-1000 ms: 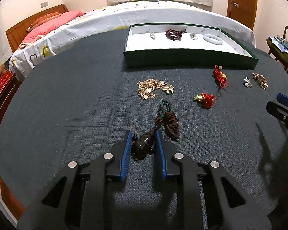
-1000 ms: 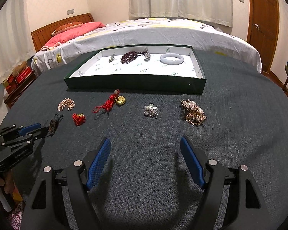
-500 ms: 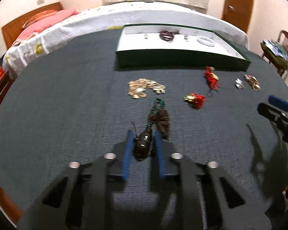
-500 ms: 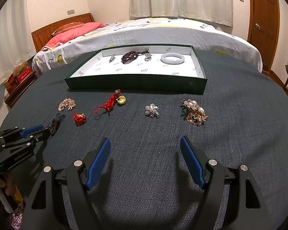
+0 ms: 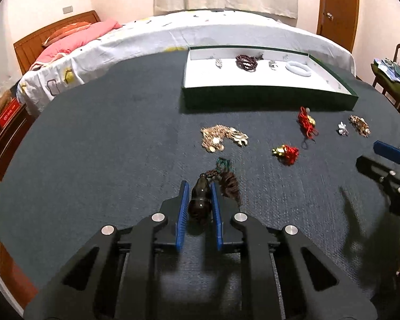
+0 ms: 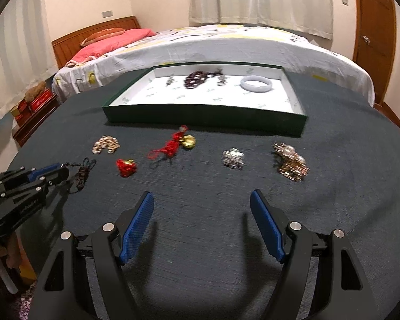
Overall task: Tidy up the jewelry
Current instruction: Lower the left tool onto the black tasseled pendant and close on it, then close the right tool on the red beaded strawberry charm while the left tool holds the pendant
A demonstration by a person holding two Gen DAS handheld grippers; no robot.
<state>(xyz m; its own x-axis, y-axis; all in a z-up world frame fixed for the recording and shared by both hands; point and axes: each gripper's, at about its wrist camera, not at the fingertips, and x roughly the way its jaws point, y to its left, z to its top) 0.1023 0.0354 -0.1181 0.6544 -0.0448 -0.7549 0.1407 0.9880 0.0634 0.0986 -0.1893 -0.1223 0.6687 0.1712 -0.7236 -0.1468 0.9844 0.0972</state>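
**Dark pendant pinched at the table's near edge**

At the near edge of the dark cloth table (image 5: pixel 106 138), the left gripper (image 5: pixel 198 189) has its blue pads pressed on a dark glossy pendant (image 5: pixel 199 201), whose braided cord (image 5: pixel 229 181) trails toward one o'clock. The green tray (image 5: pixel 266 98) lies well beyond at one o'clock, holding a white bangle (image 5: pixel 298 68) and dark beads (image 5: pixel 246 62). The right gripper (image 6: pixel 202 200) hangs with jaws spread wide, nothing between them; a silver brooch (image 6: pixel 233 158) sits at twelve o'clock from it.

tray (image 6: pixel 200 118) dark green | bangle (image 6: pixel 256 84) white | tassel (image 6: pixel 126 167) red
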